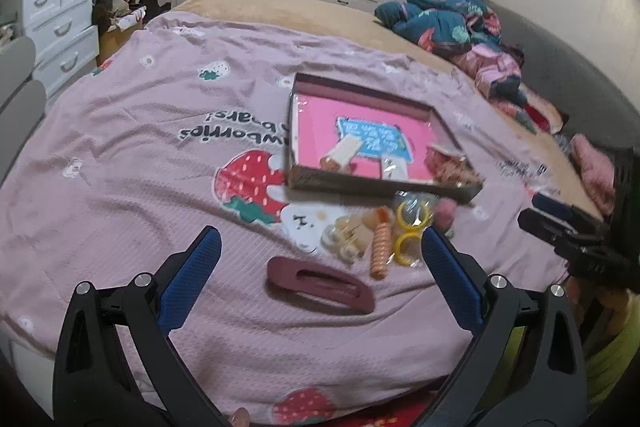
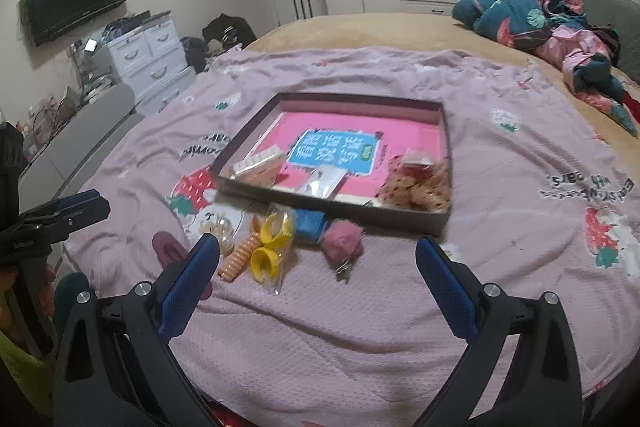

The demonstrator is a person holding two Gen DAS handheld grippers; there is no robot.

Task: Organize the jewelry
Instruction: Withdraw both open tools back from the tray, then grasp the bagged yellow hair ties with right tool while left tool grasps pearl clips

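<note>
Jewelry pile: loose pieces lie on the pink strawberry-print bedspread [image 2: 320,327], just in front of the tray's near wall.
Tray [image 2: 446,163]: shallow dark-walled box with a pink floor and a blue label; it already holds a cream comb-like clip [image 2: 260,163], a small clear packet [image 2: 324,183] and a spotted fabric scrunchie [image 2: 416,189] in the near right corner.
Maroon hair clip [image 1: 320,285]: long, flat, with an oval slot; it lies nearest the left gripper, apart from the other pieces.
Orange spiral hair tie [image 1: 380,249]: stretched out beside the yellow rings [image 1: 410,229], which sit in a clear wrapper.
Pale beads and clips [image 1: 346,237]: clustered just left of the spiral tie.
Pink pom-pom [image 2: 344,241]: to the right of the yellow rings, touching a blue piece [image 2: 310,223] by the tray wall; a small metal clasp shows beneath it.
Left gripper [image 1: 320,251]: jaws spread wide, holding nothing, hovering above the maroon clip.
Right gripper [image 2: 318,259]: jaws equally wide apart, empty, above the bedspread in front of the pile.
Background: folded floral quilt [image 2: 520,7] at the far right of the bed.
</note>
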